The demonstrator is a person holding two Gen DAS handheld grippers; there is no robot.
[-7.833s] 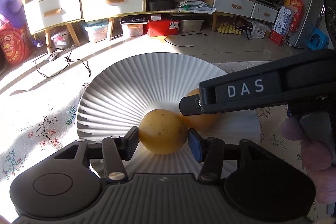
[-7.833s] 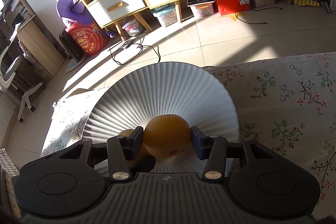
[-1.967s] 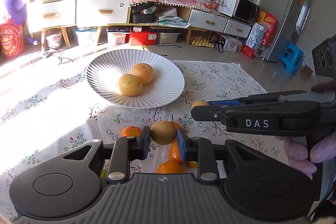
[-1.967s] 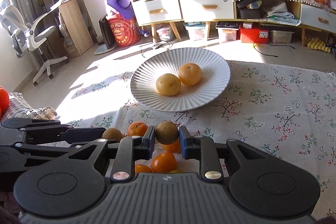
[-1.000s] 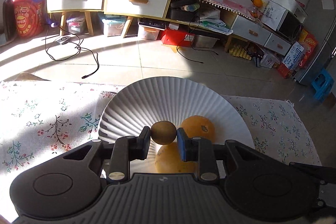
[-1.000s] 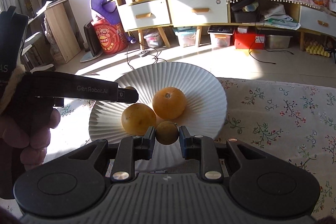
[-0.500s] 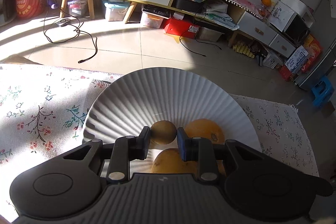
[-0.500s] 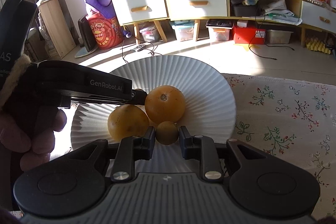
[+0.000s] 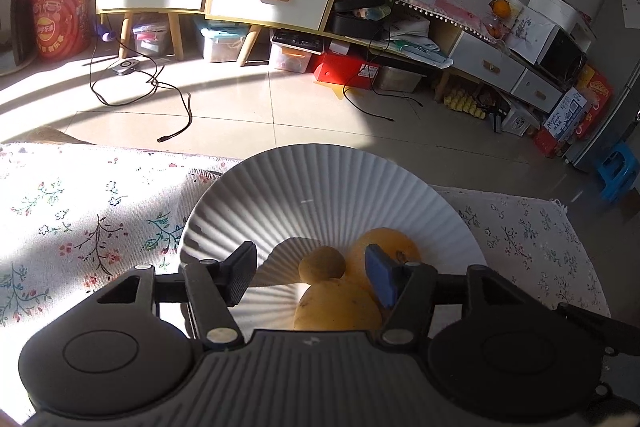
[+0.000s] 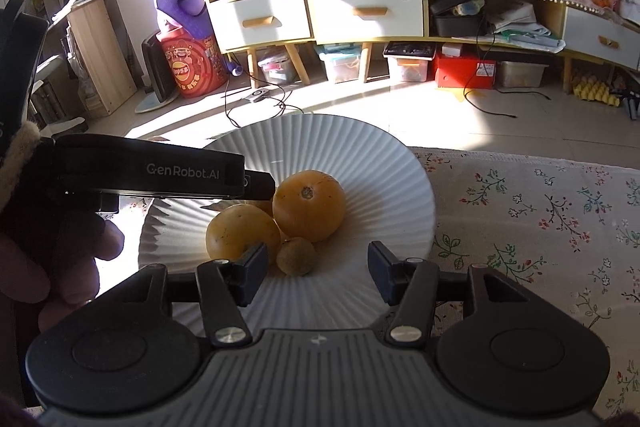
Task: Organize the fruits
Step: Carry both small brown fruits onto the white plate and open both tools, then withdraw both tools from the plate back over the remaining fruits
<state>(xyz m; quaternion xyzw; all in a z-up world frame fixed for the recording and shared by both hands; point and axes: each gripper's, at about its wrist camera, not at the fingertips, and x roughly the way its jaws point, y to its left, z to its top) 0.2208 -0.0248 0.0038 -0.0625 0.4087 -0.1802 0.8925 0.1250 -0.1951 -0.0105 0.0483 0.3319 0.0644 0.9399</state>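
Both grippers are hovering over the white ribbed plate (image 10: 400, 163). Left gripper (image 9: 310, 273) jaws have just been opening, standing apart, its small brownish fruit (image 9: 322, 263) sitting free on the plate against the oranges (image 9: 384, 247). Right gripper (image 10: 314, 269) likewise: jaws just opening, its small fruit (image 10: 297, 255) lying loose between them, touching nothing.

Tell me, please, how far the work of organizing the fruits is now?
Done: two large orange fruits and two small brownish fruits lie on the white plate. In hand: nothing; the left gripper and the right gripper have just been opening, pads clear of the small fruits between them. Left: whether other fruit waits on the floral cloth is not visible.
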